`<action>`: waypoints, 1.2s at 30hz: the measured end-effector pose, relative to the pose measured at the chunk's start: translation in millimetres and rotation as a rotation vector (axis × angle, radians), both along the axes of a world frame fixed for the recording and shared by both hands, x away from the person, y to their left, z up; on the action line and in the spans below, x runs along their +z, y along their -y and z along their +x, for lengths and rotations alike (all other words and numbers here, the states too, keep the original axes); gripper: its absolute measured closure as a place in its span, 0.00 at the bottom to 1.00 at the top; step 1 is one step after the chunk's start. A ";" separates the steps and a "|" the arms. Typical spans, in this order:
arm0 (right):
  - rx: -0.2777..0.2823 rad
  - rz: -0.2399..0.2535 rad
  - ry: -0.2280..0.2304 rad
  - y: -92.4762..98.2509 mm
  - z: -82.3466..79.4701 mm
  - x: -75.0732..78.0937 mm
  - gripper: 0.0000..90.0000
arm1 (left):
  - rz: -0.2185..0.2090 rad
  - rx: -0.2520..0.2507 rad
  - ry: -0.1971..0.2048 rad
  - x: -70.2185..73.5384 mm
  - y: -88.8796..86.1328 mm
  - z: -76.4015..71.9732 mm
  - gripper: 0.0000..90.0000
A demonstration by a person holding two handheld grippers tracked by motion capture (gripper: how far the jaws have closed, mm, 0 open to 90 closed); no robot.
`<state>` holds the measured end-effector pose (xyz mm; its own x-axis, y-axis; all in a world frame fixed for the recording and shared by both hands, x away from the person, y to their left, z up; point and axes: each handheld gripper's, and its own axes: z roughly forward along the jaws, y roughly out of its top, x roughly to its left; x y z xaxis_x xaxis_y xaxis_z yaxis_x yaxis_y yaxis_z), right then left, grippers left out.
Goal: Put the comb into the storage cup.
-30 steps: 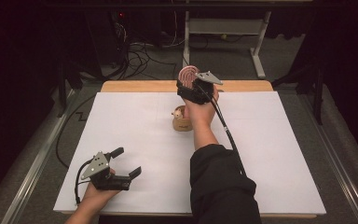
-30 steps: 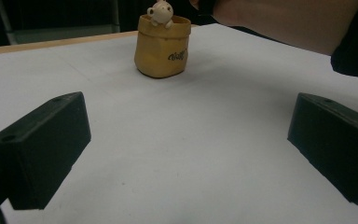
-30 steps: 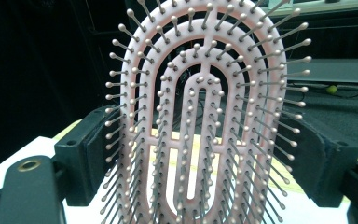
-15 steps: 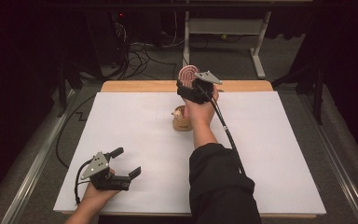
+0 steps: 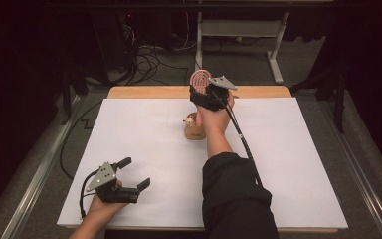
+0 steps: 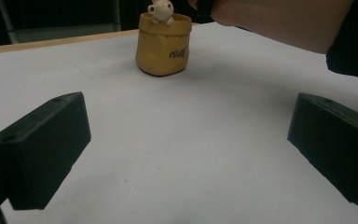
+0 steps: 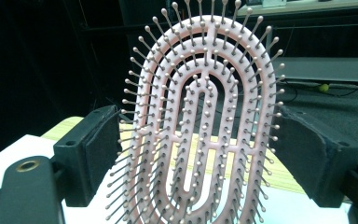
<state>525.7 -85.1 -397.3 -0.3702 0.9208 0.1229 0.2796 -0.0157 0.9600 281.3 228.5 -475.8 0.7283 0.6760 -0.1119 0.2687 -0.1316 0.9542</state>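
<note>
1. The right gripper (image 5: 205,93) is seen in the high view, held out over the far part of the white table (image 5: 288,164), close to its wooden far edge (image 5: 149,92).
2. A pink hairbrush (image 7: 200,126) is seen between this gripper's jaws in the right gripper view, standing upright with its bristles turned toward the camera.
3. The jaws are set to either side of the brush head; the bristle tips reach the pad (image 7: 103,147) on the left, while a firm clamp on the brush cannot be confirmed from the pictures.
4. In the high view the rounded top of the brush (image 5: 199,79) is seen rising just beyond the right gripper, past the table's far edge.
5. A small tan pot (image 5: 194,130) with a little white figure (image 6: 161,9) at its rim is placed just beside the right forearm (image 5: 218,130), on the near side of the right gripper.
6. The left gripper (image 5: 135,174) is held low over the near left part of the table, with its jaws spread wide and nothing between them.
7. In the left gripper view the pot (image 6: 163,44) is seen well ahead of the open jaws, slightly left of their midline, with bare white surface between.
8. The right forearm and a dark sleeve (image 6: 352,46) are seen ahead and to the right of the left gripper.
</note>
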 end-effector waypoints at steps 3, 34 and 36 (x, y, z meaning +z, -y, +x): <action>0.001 -0.001 -0.001 -0.9 -0.8 0.2 0.19 | 0.002 -0.001 -0.002 -0.1 0.2 0.1 0.00; 0.012 -0.047 -0.019 2.3 -8.8 8.8 0.00 | 0.020 -0.003 -0.007 -1.2 2.2 0.7 0.00; 0.013 -0.052 -0.016 1.6 -11.3 10.0 0.00 | 0.020 -0.003 -0.007 -1.2 2.3 0.8 0.00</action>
<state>514.4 -86.7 -387.3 -0.3807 0.9211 0.0813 0.2946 0.0375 0.9549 282.1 226.2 -476.9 0.7296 0.6761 -0.1029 0.2746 -0.1518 0.9495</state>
